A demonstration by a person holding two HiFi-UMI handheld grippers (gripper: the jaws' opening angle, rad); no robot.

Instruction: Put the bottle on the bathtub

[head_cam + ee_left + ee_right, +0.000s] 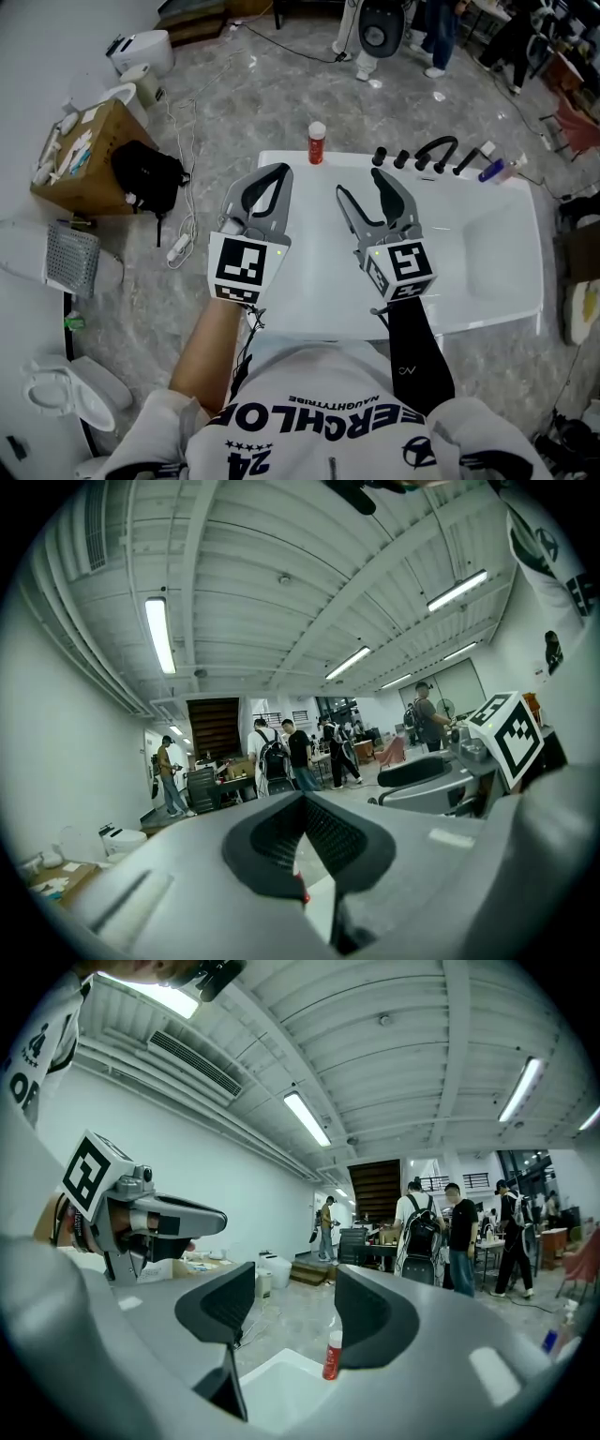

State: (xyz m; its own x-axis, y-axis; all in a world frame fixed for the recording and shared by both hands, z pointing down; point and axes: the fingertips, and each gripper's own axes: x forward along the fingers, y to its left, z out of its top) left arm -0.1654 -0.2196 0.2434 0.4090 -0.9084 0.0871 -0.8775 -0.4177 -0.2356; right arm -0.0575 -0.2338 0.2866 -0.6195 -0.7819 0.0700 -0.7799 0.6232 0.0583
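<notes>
A red bottle (317,143) with a white cap stands upright on the far rim of the white bathtub (487,272). Both grippers hover over the tub's near half, short of the bottle. My left gripper (279,172) is shut with its tips touching and nothing held. In the left gripper view only a red sliver of the bottle (302,893) shows below the left gripper's (305,803) joined pads. My right gripper (361,186) is open and empty. In the right gripper view the bottle (332,1355) appears through the right gripper's (295,1312) gap, far ahead on the tub corner.
Black tap fittings (418,157) and a blue bottle (490,171) sit on the tub's far right rim. A cardboard box (80,155), a black bag (145,176), a cable with a power strip (178,248), a mesh basket (70,260) and a toilet (56,394) lie left. People stand at the back.
</notes>
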